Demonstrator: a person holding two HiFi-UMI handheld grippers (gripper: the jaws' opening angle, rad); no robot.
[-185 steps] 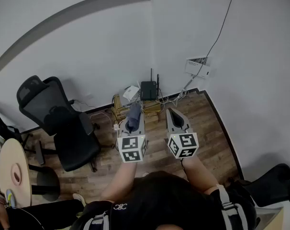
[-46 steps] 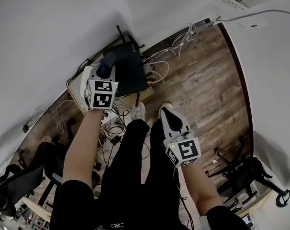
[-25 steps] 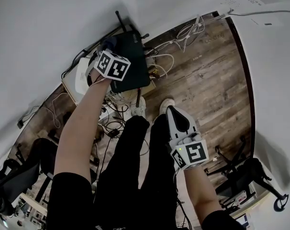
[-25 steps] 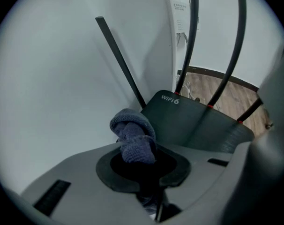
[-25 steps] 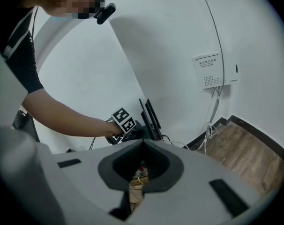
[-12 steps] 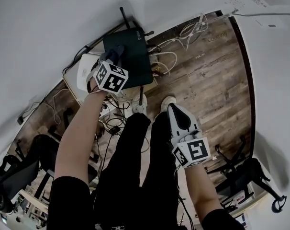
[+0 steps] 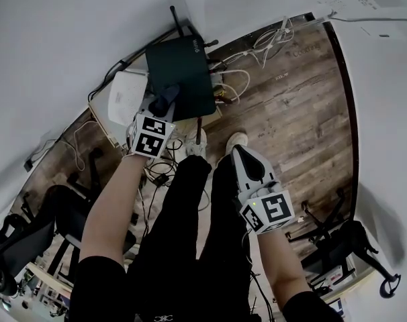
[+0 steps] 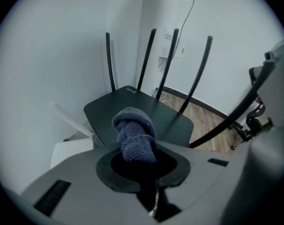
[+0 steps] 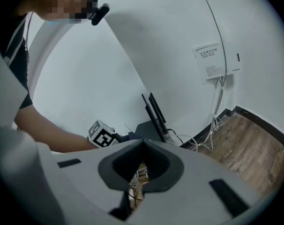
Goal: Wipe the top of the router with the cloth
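The right gripper (image 7: pixel 238 154) is being held low, just beside the person's legs (image 7: pixel 190 233), and its jaws are being kept together with nothing between them (image 9: pixel 142 146). Farther out, the left gripper (image 7: pixel 164 107) is being held at the near edge of the router (image 7: pixel 180 72), with its jaws being pressed closed on a bunched dark blue cloth (image 7: pixel 167 99). The cloth (image 8: pixel 132 132) is being carried over the near part of the router's flat black top (image 8: pixel 146 114); whether it is touching the surface cannot be told. A white device (image 7: pixel 123 99) is being seen just beside the router on the left, and behind the router four antennas (image 8: pixel 146 60) are being shown upright against the wall. White cables (image 7: pixel 257 45) are lying on the wooden floor (image 7: pixel 304 113) near the corner.
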